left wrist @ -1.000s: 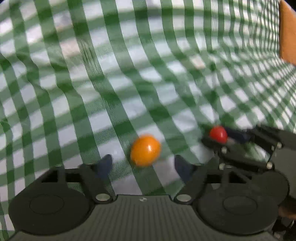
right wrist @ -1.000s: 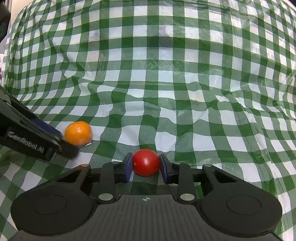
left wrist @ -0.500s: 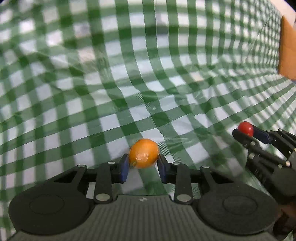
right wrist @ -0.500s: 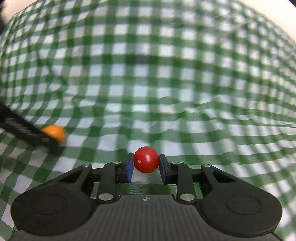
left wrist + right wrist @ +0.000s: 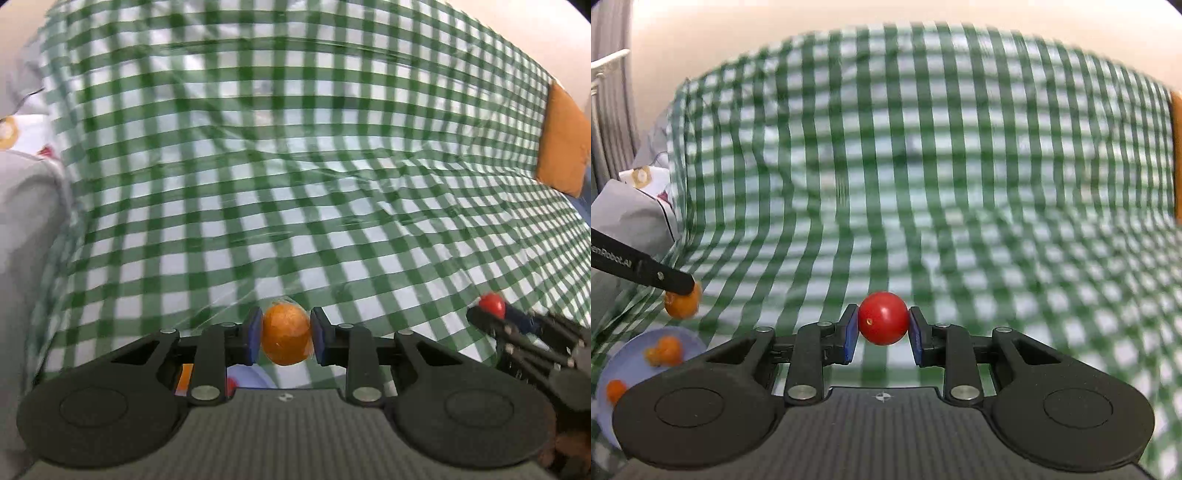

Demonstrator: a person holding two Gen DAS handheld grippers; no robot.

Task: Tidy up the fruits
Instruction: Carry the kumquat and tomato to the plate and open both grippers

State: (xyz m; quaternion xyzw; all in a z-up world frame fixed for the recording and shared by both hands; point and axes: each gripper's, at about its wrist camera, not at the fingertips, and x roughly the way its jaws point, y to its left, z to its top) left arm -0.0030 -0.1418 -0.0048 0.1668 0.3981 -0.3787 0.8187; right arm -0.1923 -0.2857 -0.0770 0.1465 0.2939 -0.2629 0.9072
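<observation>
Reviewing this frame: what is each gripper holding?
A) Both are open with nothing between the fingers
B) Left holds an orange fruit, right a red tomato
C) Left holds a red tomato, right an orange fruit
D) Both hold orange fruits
B: the left gripper is closed on the orange fruit, and the right gripper pinches the red tomato between its blue pads.

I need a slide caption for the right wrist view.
Right gripper holds a red cherry tomato above the green checked tablecloth.
</observation>
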